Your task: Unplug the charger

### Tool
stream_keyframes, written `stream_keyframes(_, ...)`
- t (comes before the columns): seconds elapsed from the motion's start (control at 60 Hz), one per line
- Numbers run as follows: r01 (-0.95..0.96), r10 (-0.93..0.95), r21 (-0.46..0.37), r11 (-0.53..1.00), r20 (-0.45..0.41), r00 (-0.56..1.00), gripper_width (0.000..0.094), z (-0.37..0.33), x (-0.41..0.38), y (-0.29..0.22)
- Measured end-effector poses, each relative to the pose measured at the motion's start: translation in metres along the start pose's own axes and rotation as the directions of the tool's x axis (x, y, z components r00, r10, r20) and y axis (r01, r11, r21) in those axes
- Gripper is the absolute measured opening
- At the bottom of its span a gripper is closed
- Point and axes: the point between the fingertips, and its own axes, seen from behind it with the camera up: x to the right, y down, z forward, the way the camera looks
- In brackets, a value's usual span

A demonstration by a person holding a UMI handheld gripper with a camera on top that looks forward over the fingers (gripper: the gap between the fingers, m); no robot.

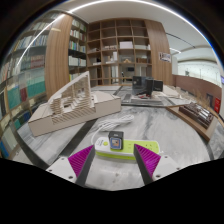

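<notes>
A lime-green power strip lies on the marble table just ahead of my fingers. A small dark charger sits plugged into its top, and a white cable loops away behind it. My gripper is open, its two magenta pads spread to either side of the strip's near end. Nothing is held between the fingers.
A pale wooden architectural model stands on the table to the left beyond the strip. Monitors and desks sit further back. Tall bookshelves line the far wall.
</notes>
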Motion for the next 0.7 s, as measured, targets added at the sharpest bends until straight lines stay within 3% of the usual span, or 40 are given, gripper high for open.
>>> stream_keyframes(0.133,-0.02,0.02,0.007,1.0,-0.045,0.999,0.0797,0.044,0.009,-0.009)
stream_keyframes(0.167,-0.018,0.018,0.0,1.0,-0.051,0.999,0.0661,0.054,0.008,-0.009)
stream_keyframes(0.217,0.016,-0.017,-0.013,1.0,-0.073,0.997,0.0286,0.06,0.014,-0.003)
stream_keyframes(0.567,-0.016,0.017,0.014,1.0,-0.066,0.998,0.0125,0.061,0.014,-0.009)
stream_keyframes(0.6,-0.002,0.004,0.042,0.999,-0.061,0.998,0.0124,0.058,0.013,-0.016)
stream_keyframes(0.7,0.05,-0.015,0.289,0.956,-0.124,0.992,0.0122,0.007,0.023,-0.106)
